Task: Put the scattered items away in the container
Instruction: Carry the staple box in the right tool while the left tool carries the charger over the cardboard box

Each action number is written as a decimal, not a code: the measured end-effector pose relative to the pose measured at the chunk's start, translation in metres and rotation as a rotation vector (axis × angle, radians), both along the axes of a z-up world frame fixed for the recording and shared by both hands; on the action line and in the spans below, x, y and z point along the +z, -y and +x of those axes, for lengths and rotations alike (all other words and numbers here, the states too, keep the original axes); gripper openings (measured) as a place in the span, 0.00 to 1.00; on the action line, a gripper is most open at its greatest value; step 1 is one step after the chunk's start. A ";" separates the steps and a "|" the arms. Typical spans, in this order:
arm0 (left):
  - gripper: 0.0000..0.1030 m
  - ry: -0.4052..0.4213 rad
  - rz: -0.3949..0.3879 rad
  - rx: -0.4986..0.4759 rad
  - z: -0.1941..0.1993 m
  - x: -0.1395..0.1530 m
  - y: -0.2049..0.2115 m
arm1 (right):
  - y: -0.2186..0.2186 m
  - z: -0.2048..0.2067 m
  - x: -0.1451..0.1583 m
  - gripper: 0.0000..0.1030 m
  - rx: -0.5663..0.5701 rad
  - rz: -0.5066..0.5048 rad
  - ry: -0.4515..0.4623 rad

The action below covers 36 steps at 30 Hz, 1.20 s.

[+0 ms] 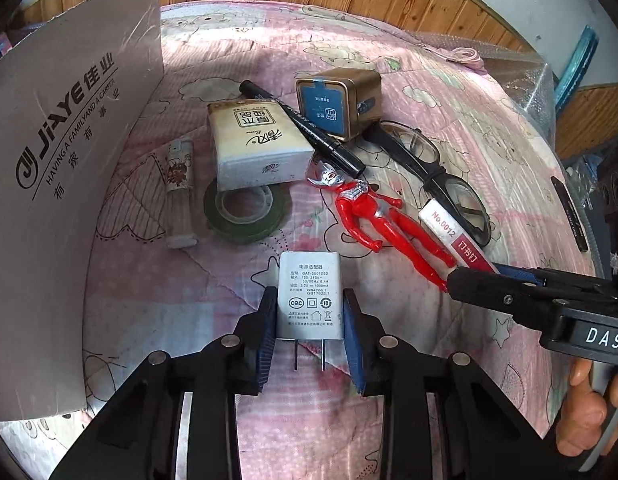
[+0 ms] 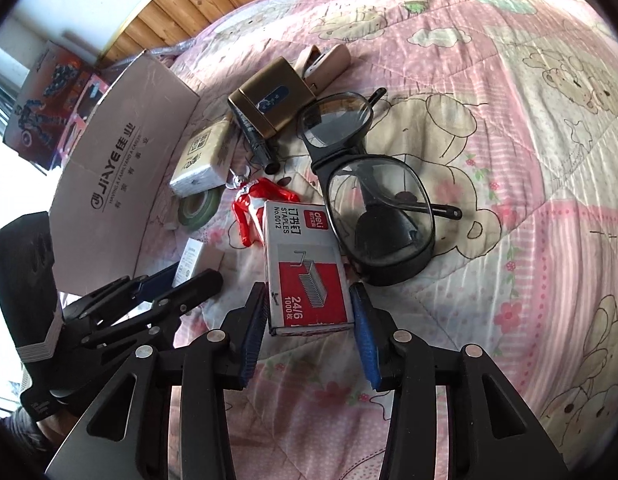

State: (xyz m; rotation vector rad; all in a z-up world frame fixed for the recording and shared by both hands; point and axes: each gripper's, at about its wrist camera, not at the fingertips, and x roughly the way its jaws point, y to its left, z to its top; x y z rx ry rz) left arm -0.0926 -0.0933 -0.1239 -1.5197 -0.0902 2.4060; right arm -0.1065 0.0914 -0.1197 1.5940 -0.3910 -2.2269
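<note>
At the far left stands the cardboard box (image 1: 69,184), its printed wall upright on the pink quilted bed (image 1: 489,152). Just right of it lie a small lighter (image 1: 180,172), a roll of green tape (image 1: 245,213) and a tissue pack (image 1: 257,145) whose near edge overlaps the tape roll. A black marker (image 1: 301,126) rests slantwise across the tissue pack, its far end near the box-shaped gold tin (image 1: 341,102). In front of the tape, the left gripper (image 1: 309,328) is closed on a white power adapter (image 1: 310,300), blue pads pressed against both its sides, prongs pointing back toward the camera. Further right lies a red toy figure (image 1: 383,224), head near the marker's cap, and beside it a staples box (image 2: 305,268) that overlaps the figure's legs. The right gripper (image 2: 309,316) sits around the near end of the staples box; its left pad touches the box, while a narrow gap seems to show at the right pad, so a firm clamp cannot be confirmed. Right of that box lie black-framed glasses (image 2: 369,196), and behind the gold tin a pinkish stapler (image 2: 325,65).
</note>
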 end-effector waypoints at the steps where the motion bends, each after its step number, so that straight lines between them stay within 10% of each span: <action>1: 0.36 -0.004 0.003 -0.002 0.000 0.000 -0.001 | 0.001 0.000 -0.001 0.44 0.001 -0.013 0.005; 36: 0.31 -0.123 -0.029 0.002 0.032 0.073 0.024 | 0.019 0.022 0.052 0.38 0.009 0.026 -0.160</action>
